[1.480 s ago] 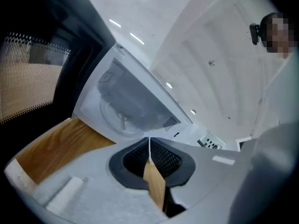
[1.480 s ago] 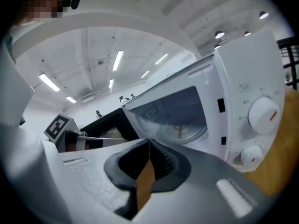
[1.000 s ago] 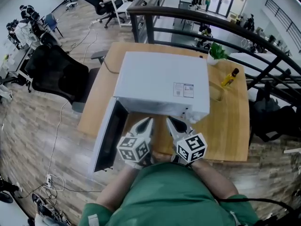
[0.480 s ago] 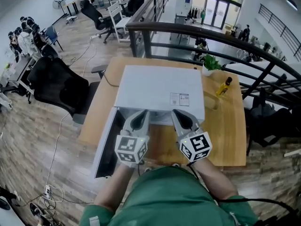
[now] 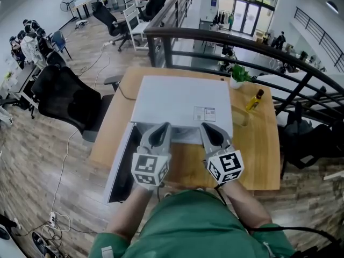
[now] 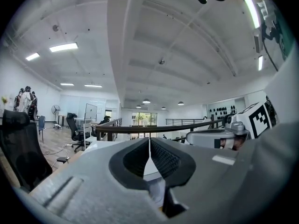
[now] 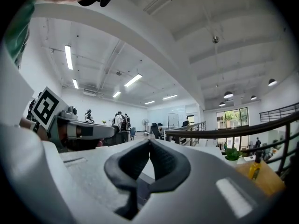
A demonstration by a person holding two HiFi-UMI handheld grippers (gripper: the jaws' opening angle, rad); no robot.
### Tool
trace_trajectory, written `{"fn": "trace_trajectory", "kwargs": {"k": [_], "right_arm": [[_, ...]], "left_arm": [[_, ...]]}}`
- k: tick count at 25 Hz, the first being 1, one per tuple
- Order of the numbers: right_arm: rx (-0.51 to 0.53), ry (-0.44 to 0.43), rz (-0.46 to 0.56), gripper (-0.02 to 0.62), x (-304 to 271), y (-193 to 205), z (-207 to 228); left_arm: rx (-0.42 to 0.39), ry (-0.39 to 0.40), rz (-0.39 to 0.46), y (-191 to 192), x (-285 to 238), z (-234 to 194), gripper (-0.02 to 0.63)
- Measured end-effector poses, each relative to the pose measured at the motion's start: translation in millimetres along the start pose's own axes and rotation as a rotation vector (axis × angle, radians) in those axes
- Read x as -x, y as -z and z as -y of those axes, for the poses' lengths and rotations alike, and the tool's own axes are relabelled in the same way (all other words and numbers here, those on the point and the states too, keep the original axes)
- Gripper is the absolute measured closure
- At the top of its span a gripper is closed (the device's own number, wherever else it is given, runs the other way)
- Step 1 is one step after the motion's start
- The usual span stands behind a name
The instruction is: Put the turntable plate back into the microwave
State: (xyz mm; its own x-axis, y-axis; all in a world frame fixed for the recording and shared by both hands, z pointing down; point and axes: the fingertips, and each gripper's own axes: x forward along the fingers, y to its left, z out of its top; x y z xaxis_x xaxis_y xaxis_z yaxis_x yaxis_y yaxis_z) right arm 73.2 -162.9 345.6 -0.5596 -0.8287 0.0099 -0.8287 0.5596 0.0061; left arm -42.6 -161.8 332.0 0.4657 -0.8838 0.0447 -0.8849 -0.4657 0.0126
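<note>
**Turntable plate:** I find it in no view. My grippers cover the cavity mouth in the head view, and the bare tabletop that shows carries no plate, so I cannot tell where it lies.

**Handling (judged):** Such a plate is probably glass: stiff, fairly heavy for its size, smooth enough to slide between pads, and likely to chip or crack if knocked.

**Where to hold (judged):** I would hold it at the rim, one gripper on each of two opposite edges. It should stay level and be lowered rather than dropped.

**Microwave point(image 5: 183, 104):** A white box with its top facing the head camera. Its door point(image 5: 121, 163) hangs open to the left.

**Left gripper point(image 5: 160, 128):** Clenched on nothing. In its own view the pads point(image 6: 161, 157) meet along a thin seam. It is held level at the left of the front opening.

**Right gripper point(image 5: 210, 129):** Also clenched and empty, with its pads point(image 7: 163, 160) pressed together. It is at the right of the opening, apart from the left gripper.

**Table point(image 5: 258, 155):** A wooden table that carries the microwave. A yellow bottle point(image 5: 254, 100) and a small plant point(image 5: 239, 74) stand at its far right.

**Surroundings:** A dark railing point(image 5: 258, 42) runs behind the table. A black chair point(image 5: 64, 98) stands to the left.
</note>
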Motion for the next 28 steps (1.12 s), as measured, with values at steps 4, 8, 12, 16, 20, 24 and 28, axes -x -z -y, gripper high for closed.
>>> {"fn": "trace_trajectory", "kwargs": {"k": [4, 8, 12, 16, 20, 24, 28], "right_arm": [[0.004, 0.013, 0.009, 0.591, 4.6, -4.2, 2.7], [0.007, 0.009, 0.013, 0.591, 6.6, -5.8, 2.8], [0.02, 0.005, 0.008, 0.592, 6.4, -3.8, 2.2], [0.012, 0.012, 0.002, 0.592, 6.4, -1.3, 5.2], [0.009, 0.008, 0.019, 0.592, 7.5, -3.6, 6.3], [0.006, 0.006, 0.02, 0.592, 9.4, -1.3, 7.9], [-0.002, 0.007, 0.023, 0.592, 8.3, -1.0, 10.8]], "left_arm": [[0.003, -0.012, -0.01, 3.9, 2.5, 0.7, 0.589], [0.009, -0.018, -0.012, 3.5, 3.2, 2.4, 0.589], [0.036, -0.022, -0.01, 2.8, 3.1, 2.8, 0.589], [0.036, -0.029, -0.015, 4.8, 2.1, 4.1, 0.589], [0.035, -0.033, -0.019, 8.0, 1.5, 4.5, 0.589], [0.033, -0.034, -0.022, 13.1, 1.8, 5.4, 0.589], [0.032, -0.036, -0.031, 16.1, -0.4, 5.1, 0.589]]}}
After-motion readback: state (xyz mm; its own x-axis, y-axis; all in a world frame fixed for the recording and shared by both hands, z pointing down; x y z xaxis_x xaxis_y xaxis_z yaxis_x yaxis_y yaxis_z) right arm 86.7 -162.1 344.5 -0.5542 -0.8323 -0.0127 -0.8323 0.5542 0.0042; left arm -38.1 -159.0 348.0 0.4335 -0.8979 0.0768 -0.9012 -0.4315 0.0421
